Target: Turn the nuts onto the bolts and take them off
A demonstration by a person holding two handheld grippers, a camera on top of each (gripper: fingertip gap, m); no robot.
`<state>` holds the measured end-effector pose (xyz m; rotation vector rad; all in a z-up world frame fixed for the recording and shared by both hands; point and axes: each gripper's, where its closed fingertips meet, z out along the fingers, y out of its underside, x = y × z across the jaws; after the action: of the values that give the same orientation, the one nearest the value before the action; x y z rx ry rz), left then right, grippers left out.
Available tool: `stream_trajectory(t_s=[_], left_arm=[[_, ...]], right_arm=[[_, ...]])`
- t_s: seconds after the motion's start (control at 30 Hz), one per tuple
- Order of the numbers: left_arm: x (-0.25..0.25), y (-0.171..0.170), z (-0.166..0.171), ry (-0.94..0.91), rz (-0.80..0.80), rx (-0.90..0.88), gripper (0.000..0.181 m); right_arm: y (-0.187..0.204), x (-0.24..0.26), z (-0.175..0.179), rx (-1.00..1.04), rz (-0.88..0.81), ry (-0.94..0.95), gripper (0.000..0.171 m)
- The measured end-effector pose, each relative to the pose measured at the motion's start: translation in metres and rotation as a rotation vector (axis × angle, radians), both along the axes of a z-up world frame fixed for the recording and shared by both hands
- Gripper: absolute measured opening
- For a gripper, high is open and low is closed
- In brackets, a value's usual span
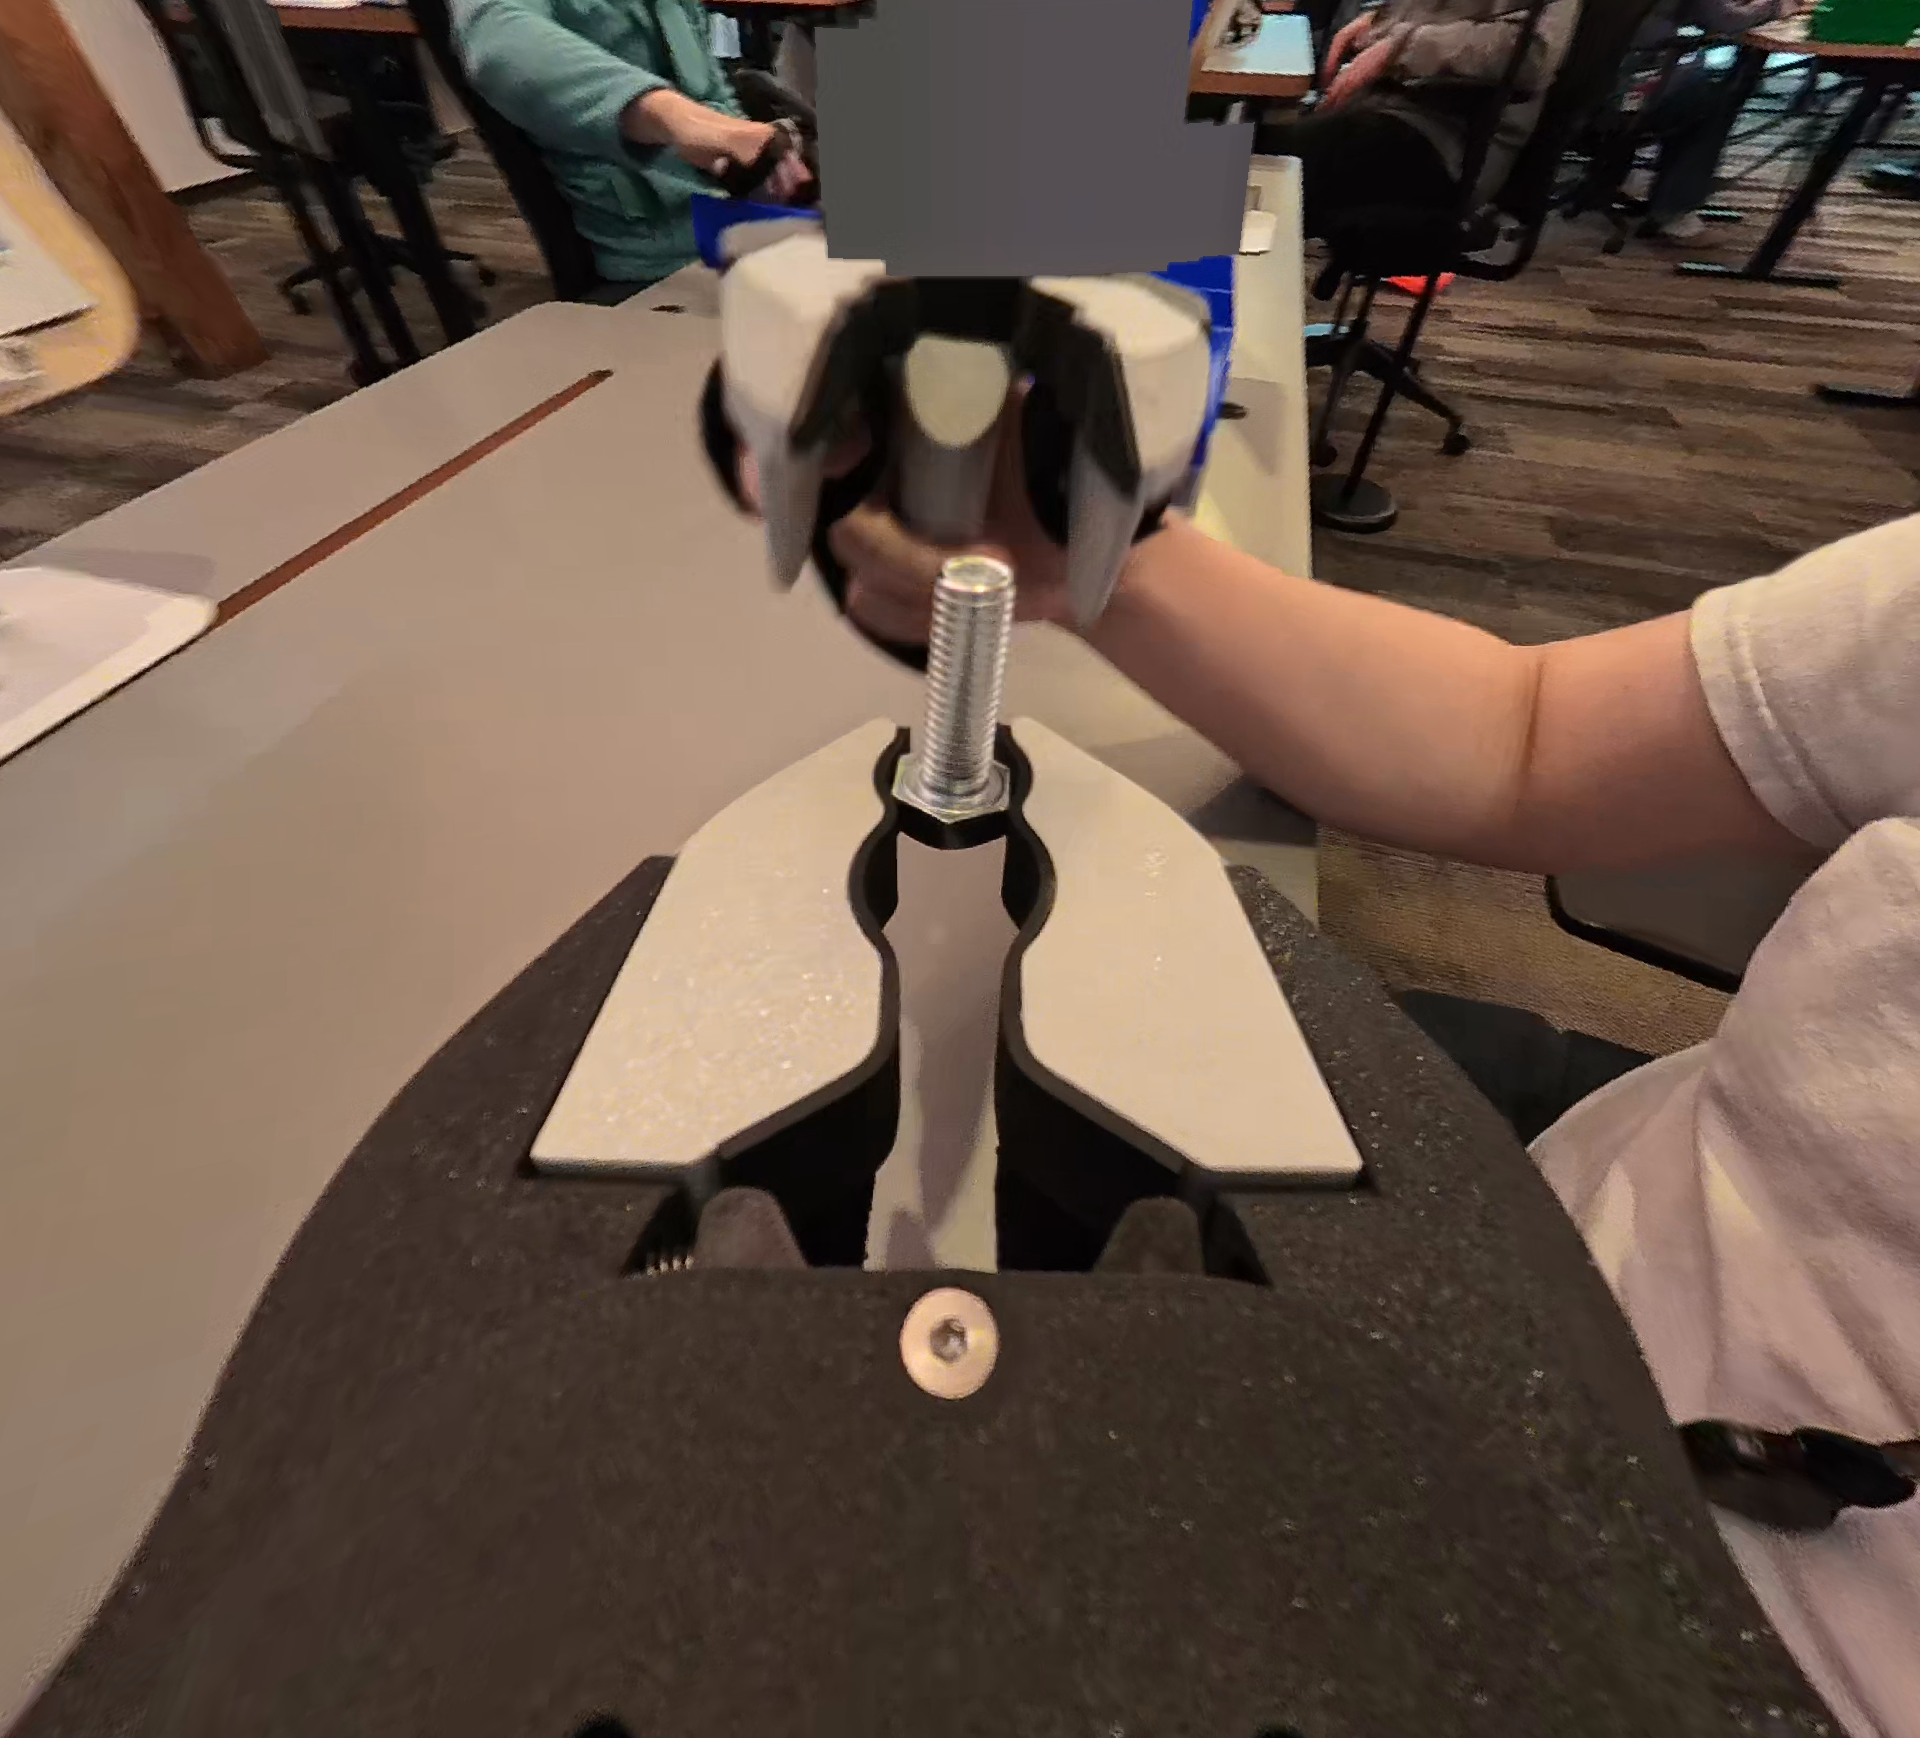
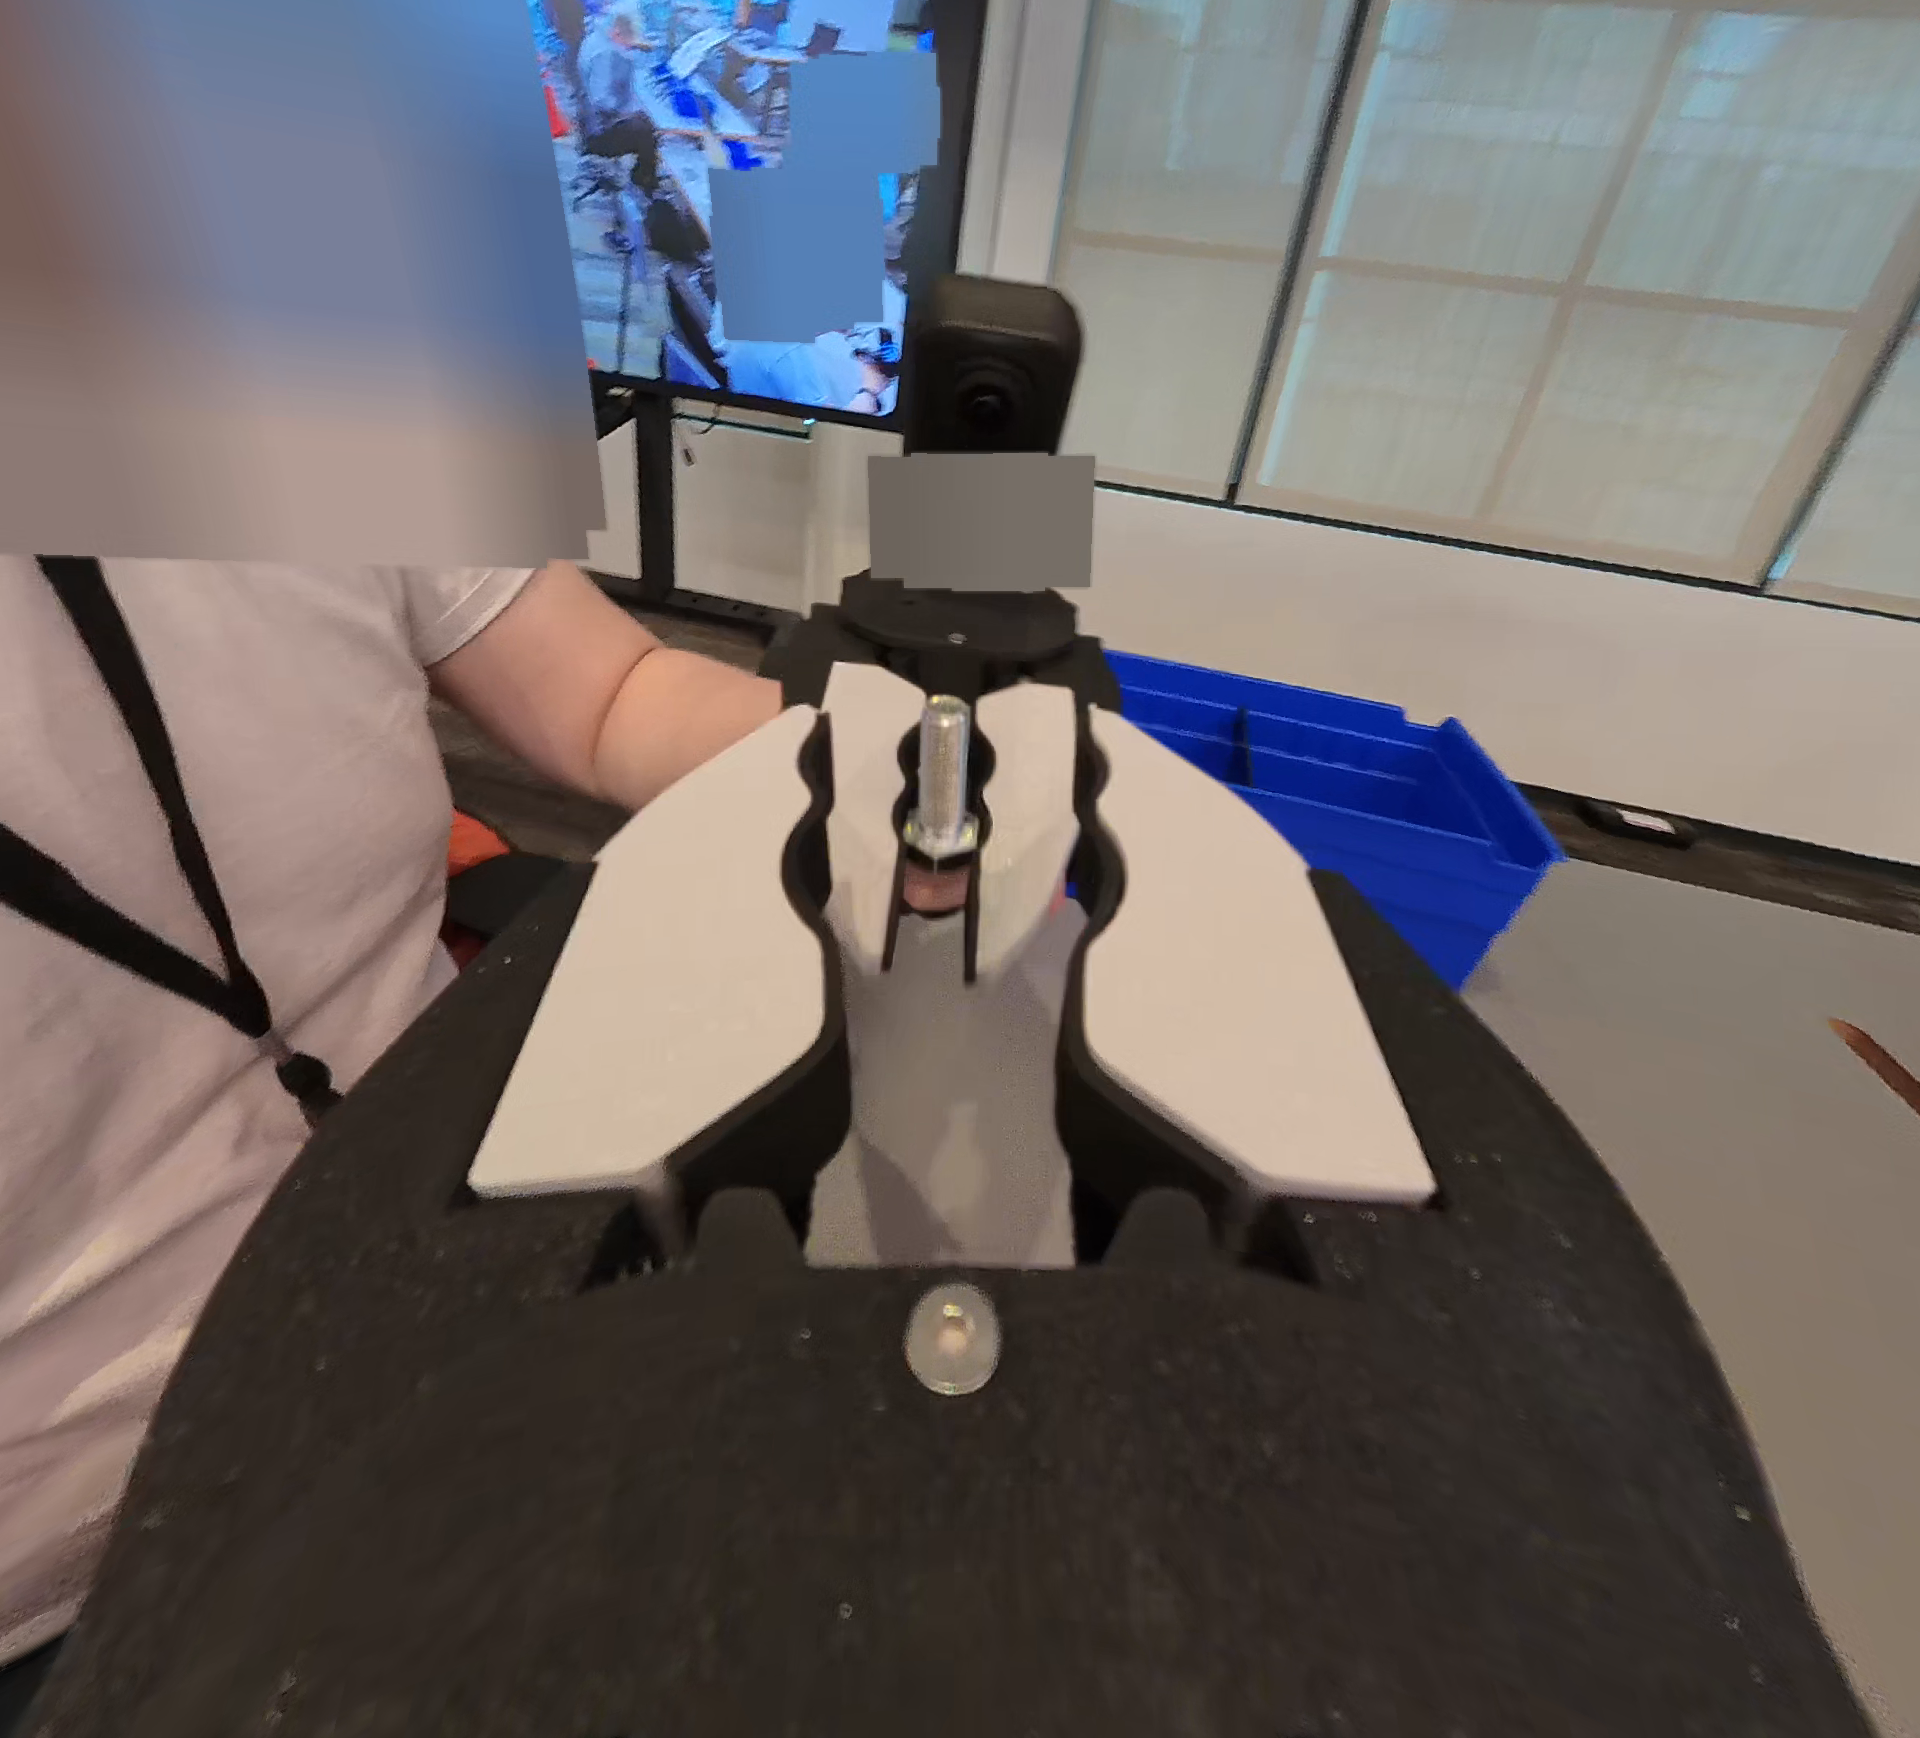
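The left tool [image 1: 951,789] is clamped on the bolt [image 1: 966,680] at its head, threads pointing toward the right tool [image 2: 951,795], which is spread open and empty around the shank. No nut is visible. Any tilt of the bolt risks cross-threading or slippage onto the counter [image 1: 416,701].

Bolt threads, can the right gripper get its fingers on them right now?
Probably yes: the right gripper is open, facing the bolt's free threaded end with nothing between; the left gripper clamps only its hex end.

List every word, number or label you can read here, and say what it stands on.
None can be read.
Bolt: no markings show.
Wall screen: a picture only, too blurred for any writing.
Blue bin: no label in view.
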<state>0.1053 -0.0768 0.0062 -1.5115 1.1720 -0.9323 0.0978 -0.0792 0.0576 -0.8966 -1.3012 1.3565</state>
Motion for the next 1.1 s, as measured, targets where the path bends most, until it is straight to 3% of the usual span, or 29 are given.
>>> stream_trajectory(t_s=[0.1, 0.27, 0.43, 0.73, 0.97, 1.03, 1.1], left_arm=[[-0.045, 0.009, 0.003, 0.0, 0.132, -0.021, 0.015], [-0.111, 0.009, 0.009, 0.018, 0.309, -0.02, 0.015], [-0.128, 0.0, 0.014, 0.007, 0.376, 0.006, 0.015], [-0.141, -0.011, 0.008, 0.042, 0.393, -0.001, 0.015], [-0.132, -0.005, 0.009, 0.054, 0.375, 0.005, 0.015], [-0.125, 0.004, 0.007, 0.069, 0.366, 0.001, 0.015], [-0.114, 0.017, 0.005, 0.088, 0.349, -0.019, 0.015]], right_arm=[[0.027, 0.014, -0.01, -0.045, -0.117, -0.028, 0.032], [0.085, -0.017, -0.1, -0.112, -0.277, -0.407, 0.026], [0.103, -0.065, -0.16, 0.073, -0.232, -0.642, 0.028], [0.114, -0.089, -0.215, 0.143, -0.138, -0.896, 0.027], [0.116, -0.087, -0.214, 0.08, -0.119, -0.921, 0.017], [0.118, -0.08, -0.184, 0.068, -0.134, -0.83, 0.017], [0.122, -0.067, -0.128, 0.038, -0.164, -0.676, 0.017]])
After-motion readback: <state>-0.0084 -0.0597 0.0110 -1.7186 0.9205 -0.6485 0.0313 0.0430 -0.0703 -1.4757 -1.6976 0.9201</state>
